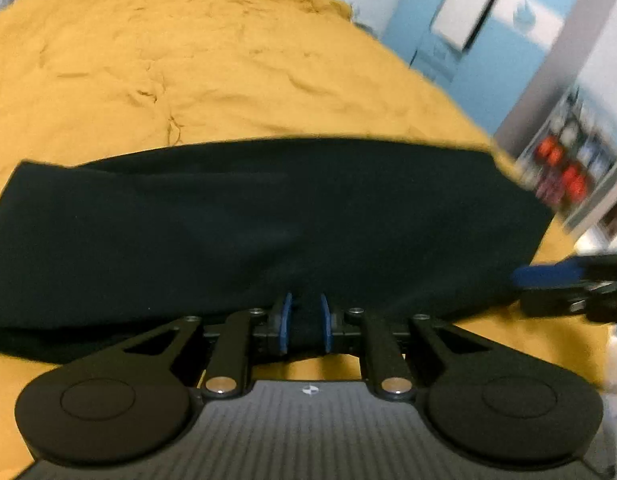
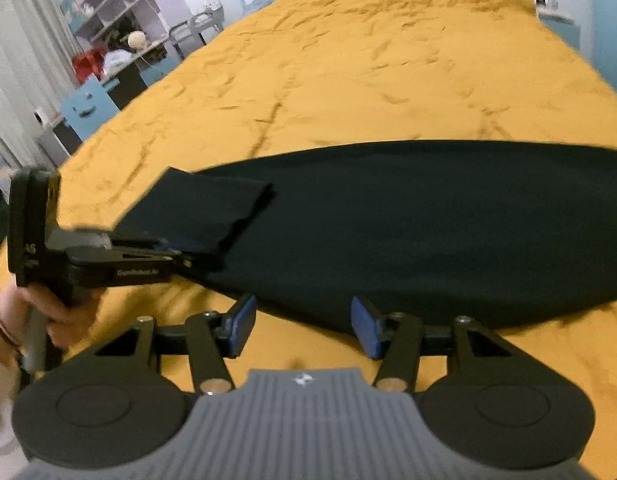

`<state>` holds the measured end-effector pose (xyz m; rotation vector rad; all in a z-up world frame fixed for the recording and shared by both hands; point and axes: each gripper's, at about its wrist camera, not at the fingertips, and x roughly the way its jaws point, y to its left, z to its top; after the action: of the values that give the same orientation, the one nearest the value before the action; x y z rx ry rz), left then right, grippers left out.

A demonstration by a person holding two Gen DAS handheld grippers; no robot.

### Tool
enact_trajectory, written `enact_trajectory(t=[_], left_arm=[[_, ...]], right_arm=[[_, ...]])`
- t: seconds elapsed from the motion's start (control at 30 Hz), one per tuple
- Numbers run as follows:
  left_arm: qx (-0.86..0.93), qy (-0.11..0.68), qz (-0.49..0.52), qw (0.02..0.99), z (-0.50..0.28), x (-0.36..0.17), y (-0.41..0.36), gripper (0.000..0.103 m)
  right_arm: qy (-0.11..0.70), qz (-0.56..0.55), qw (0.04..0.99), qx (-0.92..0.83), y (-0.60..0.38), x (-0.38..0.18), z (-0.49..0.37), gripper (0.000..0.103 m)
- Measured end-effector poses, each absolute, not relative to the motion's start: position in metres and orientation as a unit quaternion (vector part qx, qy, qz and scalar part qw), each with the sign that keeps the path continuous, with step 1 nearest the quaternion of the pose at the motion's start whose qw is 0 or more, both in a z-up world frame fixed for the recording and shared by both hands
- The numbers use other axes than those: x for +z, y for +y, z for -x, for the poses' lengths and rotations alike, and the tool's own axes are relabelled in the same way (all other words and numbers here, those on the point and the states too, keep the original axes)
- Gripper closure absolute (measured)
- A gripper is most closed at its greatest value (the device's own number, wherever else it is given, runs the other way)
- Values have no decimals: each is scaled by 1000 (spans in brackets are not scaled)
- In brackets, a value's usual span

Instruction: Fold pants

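- The bed, spread with a rumpled mustard-yellow cover, fills most of both views and serves as the reference for everything else.
- The black pants lie flat across the near part of the bed, stretched sideways in a long band, with the yellow cover showing beyond them and along their near edge.
- One end of the pants is turned back over itself — a folded flap resting on top of the main layer, toward the bed's left side.
- The left gripper sits at the pants' near edge, its blue pads drawn close together with black cloth pinched between them; the flap end leads to it in the right wrist view.
- The right gripper is low over the bed's near side, just short of the pants' edge, its blue pads spread wide apart — nothing between them but yellow cover.
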<state>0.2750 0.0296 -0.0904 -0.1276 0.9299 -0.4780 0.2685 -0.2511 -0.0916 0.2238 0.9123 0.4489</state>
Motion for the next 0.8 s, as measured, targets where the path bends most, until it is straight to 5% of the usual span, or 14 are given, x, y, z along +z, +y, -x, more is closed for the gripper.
enact_trajectory(t=[0.53,0.8], left_arm=[[-47,404,110,907,-281,-80,84,86],[-46,394,158,904,-272,-80,104,86]], right_arm=[[499,-315,767,251,-175,-161,-384,55],[522,-373,722,261,-161,-200,-416,82]])
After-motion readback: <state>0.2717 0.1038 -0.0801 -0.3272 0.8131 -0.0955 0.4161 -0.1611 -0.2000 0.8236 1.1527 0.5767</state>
